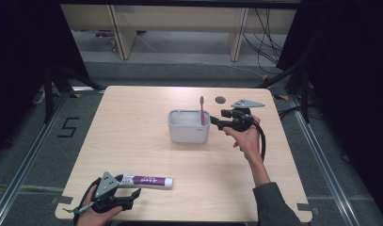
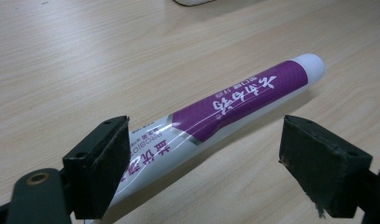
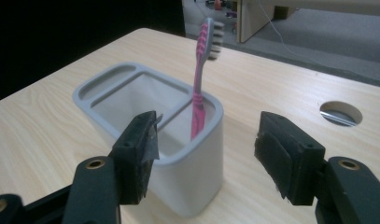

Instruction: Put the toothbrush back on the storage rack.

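Nearest the table's front edge, the left gripper point(image 1: 124, 197), jaws spread, straddles a purple-and-white toothpaste tube point(image 2: 215, 116) lying flat on the wooden table point(image 1: 132, 136). Farther back, the right gripper point(image 1: 216, 122), also spread, sits just beside a grey holder point(image 3: 145, 126) with a pink toothbrush point(image 3: 200, 79) upright inside.
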The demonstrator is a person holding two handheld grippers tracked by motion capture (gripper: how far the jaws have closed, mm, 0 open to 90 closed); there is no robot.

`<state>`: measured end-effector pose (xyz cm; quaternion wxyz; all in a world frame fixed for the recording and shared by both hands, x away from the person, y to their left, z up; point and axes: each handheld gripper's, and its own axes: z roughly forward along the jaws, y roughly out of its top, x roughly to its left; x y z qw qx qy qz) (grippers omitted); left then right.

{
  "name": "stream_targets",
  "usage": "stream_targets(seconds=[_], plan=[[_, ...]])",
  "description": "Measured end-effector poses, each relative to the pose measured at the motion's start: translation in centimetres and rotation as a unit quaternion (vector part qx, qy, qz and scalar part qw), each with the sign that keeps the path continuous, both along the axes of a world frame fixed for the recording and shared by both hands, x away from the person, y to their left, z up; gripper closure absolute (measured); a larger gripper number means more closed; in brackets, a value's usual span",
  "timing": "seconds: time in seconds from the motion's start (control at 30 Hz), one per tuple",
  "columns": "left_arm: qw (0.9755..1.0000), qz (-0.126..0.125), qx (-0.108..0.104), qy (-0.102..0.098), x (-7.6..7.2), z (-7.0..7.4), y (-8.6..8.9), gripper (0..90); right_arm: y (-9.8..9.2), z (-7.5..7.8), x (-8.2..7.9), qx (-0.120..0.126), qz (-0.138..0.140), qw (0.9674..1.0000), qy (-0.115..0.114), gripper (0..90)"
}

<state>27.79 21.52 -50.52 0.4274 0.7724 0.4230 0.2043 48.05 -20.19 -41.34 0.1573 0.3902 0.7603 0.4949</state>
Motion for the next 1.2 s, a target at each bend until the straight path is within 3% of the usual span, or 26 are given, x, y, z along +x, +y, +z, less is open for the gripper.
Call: stream_targets(seconds=[0.13,0.17,0.23,0.27,0.4,0.5,0.7,0.73,0.77,0.8,0.87,0.9,0.97,1.0,1.1,1.13,1.2], plan=[[1.0,0.001,0.0,0.0,0.0,0.0,0.0,16.1,-0.9,-0.1,-0.6,-0.006,-0.001,1.0,0.0,38.5],[1.0,0.001,0.0,0.0,0.0,0.0,0.0,16.2,-1.0,-0.1,-0.9,-0.002,-0.008,0.9998,0.016,38.4],[1.0,0.001,0.0,0.001,0.0,0.0,0.0,16.1,-1.4,-0.3,-1.0,-0.007,-0.01,0.9999,0.002,38.2],[1.0,0.001,-0.001,0.001,0.0,0.0,0.0,16.1,-1.5,-0.3,-1.2,-0.006,-0.009,0.9999,0.013,38.2],[1.0,0.0,0.0,0.0,0.0,0.0,0.0,16.1,-2.0,-0.6,-1.6,-0.014,-0.008,0.9998,0.015,37.9],[1.0,0.003,-0.004,0.0,0.0,0.0,0.0,16.1,-2.3,-0.9,-1.9,-0.025,-0.01,0.9996,0.003,37.7],[1.0,0.0,-0.002,-0.001,0.0,0.1,0.1,16.1,-2.3,-1.8,-3.0,-0.007,-0.008,0.9995,0.029,37.3],[1.0,0.001,0.0,0.0,0.0,0.1,0.1,16.1,-2.5,-1.9,-3.1,-0.025,-0.01,0.9996,0.011,37.0],[1.0,0.001,0.0,0.0,0.0,0.1,0.0,16.1,-2.4,-1.9,-3.4,-0.012,-0.011,0.9994,0.032,37.0],[1.0,-0.001,-0.002,0.0,0.0,0.1,0.0,16.1,-2.6,-2.0,-3.3,-0.022,-0.002,0.9997,0.014,36.9],[1.0,0.0,0.0,0.002,0.0,0.0,0.0,16.1,-2.6,-2.0,-3.8,-0.012,-0.011,0.9992,0.036,36.1],[1.0,0.0,-0.001,0.002,0.0,0.0,0.0,16.1,-2.8,-2.0,-3.7,-0.024,-0.006,0.9994,0.025,35.8],[1.0,0.0,-0.003,-0.001,0.0,0.1,0.0,16.1,-2.8,-2.0,-4.1,-0.012,-0.011,0.9993,0.033,35.8],[1.0,0.0,-0.003,-0.001,0.0,0.1,0.1,16.1,-3.0,-2.0,-4.2,-0.022,-0.012,0.9995,0.022,35.7],[1.0,0.0,-0.001,0.001,0.0,0.0,0.0,16.1,-3.0,-2.0,-4.8,-0.016,-0.012,0.9995,0.024,35.5],[1.0,-0.001,-0.001,0.0,0.0,0.0,0.0,16.1,-3.2,-1.8,-5.0,-0.027,-0.013,0.9993,0.02,35.3],[1.0,-0.001,-0.001,0.0,0.0,0.0,0.0,16.1,-3.2,-2.0,-5.4,-0.027,-0.008,0.9994,0.022,34.6]])
